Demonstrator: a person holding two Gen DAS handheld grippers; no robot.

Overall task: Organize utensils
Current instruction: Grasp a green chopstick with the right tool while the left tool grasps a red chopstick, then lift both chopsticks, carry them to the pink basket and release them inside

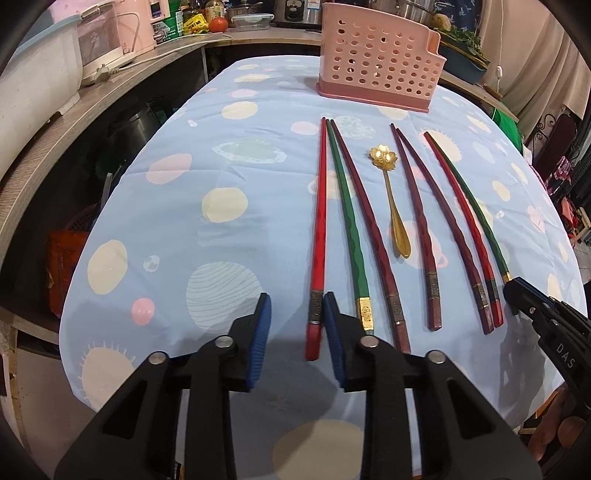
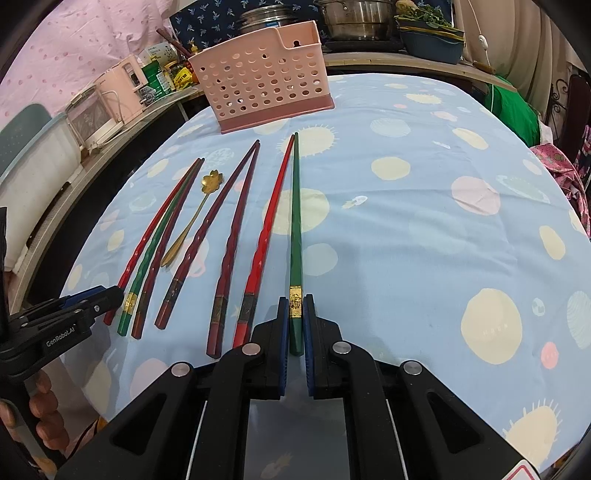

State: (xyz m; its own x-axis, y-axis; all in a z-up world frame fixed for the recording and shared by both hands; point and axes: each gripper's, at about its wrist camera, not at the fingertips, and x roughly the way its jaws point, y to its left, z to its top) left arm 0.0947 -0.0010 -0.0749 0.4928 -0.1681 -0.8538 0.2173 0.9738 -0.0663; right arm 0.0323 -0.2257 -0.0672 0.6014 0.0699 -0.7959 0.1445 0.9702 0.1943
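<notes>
Several red, green and dark-red chopsticks and a gold flower spoon [image 1: 391, 199] lie in a row on the blue spotted tablecloth [image 1: 221, 229]. A pink perforated holder [image 1: 376, 70] stands upright behind them. My left gripper [image 1: 297, 301] is open, and the butt end of the leftmost red chopstick [image 1: 320, 221] lies between its blue pads, close to the right pad. My right gripper [image 2: 295, 301] is shut on the gold-banded end of the rightmost green chopstick [image 2: 295, 221], which lies on the cloth. The right wrist view shows the left gripper [image 2: 110, 295] at the far left of the row.
A curved wooden counter [image 1: 74, 110] with appliances runs along the left of the table. Pots [image 2: 354, 18] and a basin of greens [image 2: 432, 40] stand behind the holder [image 2: 258, 85]. A person's hand [image 2: 40, 406] holds the left tool. Open cloth lies right of the green chopstick.
</notes>
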